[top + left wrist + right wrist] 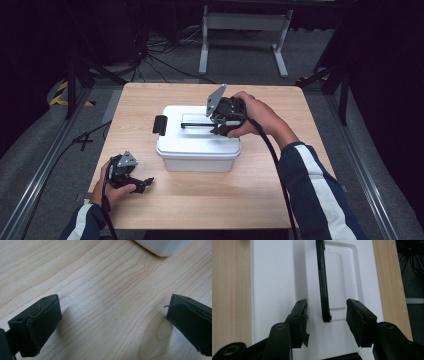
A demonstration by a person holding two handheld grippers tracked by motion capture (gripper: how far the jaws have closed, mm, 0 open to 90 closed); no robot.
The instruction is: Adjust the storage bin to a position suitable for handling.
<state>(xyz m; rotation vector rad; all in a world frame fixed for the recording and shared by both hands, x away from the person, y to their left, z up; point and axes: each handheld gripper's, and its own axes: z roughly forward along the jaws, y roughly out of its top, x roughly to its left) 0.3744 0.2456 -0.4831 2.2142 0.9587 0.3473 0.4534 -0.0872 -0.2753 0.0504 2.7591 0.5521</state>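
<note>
Right now I have the right tongs [325, 315] poised over the white lidded box [197, 145], and I read the step in hand as taking hold of its black handle [323, 285]. In the right gripper view that handle runs straight away from the tongs, its near end sitting between the two pads with a gap on either side, so the jaws stand partly open and grip nothing. Beyond the far end of the box, as seen from above, a black latch [159, 124] sits on the lid's short edge.

My left tongs [134, 181] rest low on the bench [210, 200], well off to the near side of the box, jaws wide apart with only bare wood between them; a corner of the box shows ahead of them in the left gripper view.

Next, I judge, the right tongs must stay centred on the handle, settle a little lower, and close squarely on it.
</note>
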